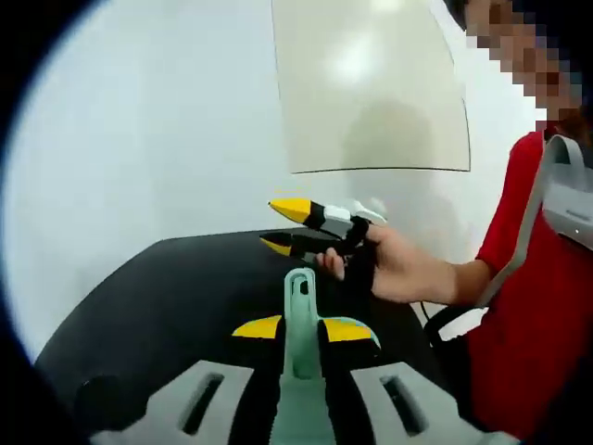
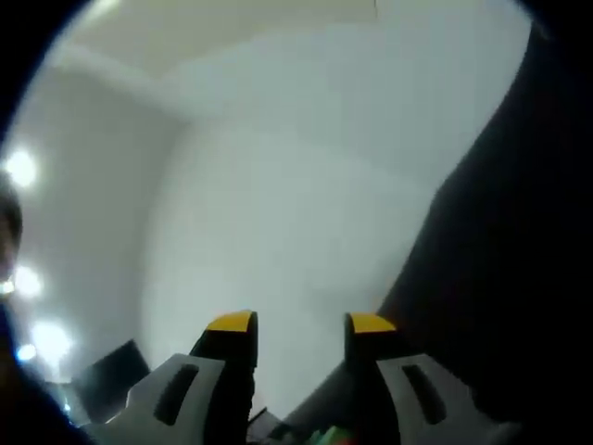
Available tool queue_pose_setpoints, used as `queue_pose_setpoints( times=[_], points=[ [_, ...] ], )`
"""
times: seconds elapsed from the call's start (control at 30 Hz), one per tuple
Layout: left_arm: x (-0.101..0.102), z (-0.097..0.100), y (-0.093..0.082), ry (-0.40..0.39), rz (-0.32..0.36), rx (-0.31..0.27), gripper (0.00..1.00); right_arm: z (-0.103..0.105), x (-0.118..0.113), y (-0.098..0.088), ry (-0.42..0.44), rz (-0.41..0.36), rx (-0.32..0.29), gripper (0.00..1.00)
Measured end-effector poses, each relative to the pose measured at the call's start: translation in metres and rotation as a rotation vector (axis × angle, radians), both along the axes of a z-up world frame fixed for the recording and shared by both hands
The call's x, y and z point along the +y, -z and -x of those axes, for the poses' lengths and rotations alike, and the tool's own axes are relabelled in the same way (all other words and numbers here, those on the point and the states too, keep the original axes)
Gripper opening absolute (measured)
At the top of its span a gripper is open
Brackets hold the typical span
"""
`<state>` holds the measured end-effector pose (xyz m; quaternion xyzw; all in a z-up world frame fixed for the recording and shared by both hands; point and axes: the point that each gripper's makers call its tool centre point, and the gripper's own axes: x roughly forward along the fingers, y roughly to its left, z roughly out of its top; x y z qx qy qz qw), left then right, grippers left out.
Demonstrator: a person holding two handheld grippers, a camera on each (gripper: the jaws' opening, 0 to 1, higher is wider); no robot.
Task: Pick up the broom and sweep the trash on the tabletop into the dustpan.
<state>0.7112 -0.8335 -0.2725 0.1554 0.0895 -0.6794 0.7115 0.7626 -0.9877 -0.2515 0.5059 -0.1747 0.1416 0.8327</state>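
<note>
Plainly the left gripper (image 1: pixel 301 327) is clamped on a pale green handle (image 1: pixel 300 315), probably the broom's or dustpan's, raised above the black tabletop (image 1: pixel 176 297); beyond that handle the right gripper (image 1: pixel 298 228), in a person's hand (image 1: pixel 389 264), is parted and empty, hovering ready; no trash visible.

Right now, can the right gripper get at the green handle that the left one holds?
Probably yes. The handle stands up from the left gripper, top end bare, and nothing lies between it and the open right gripper over the table. But its jaws aim aside, so it must turn first.
</note>
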Motion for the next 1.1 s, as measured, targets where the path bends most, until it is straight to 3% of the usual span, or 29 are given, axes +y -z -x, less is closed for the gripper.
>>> queue_pose_setpoints(
  times=[0.07, 0.3, 0.5, 0.93, 1.1],
  points=[
    [-0.008, 0.000, 0.001, 0.007, -0.011, -0.010, 0.13, 0.002, -0.011, 0.000, 0.053, -0.003, -0.004, 0.36],
    [-0.035, -0.008, 0.008, 0.010, -0.027, 0.008, 0.13, 0.009, -0.020, -0.002, 0.112, -0.032, -0.015, 0.35],
    [-0.051, -0.004, 0.013, 0.040, -0.038, 0.018, 0.12, 0.008, -0.021, -0.001, 0.109, -0.034, -0.010, 0.35],
    [-0.059, 0.003, 0.020, 0.033, -0.056, 0.032, 0.12, 0.006, -0.019, -0.001, 0.101, -0.033, -0.007, 0.35],
    [-0.061, 0.004, 0.024, 0.014, -0.055, 0.074, 0.12, 0.005, -0.017, 0.000, 0.099, -0.027, 0.003, 0.35]
  ],
)
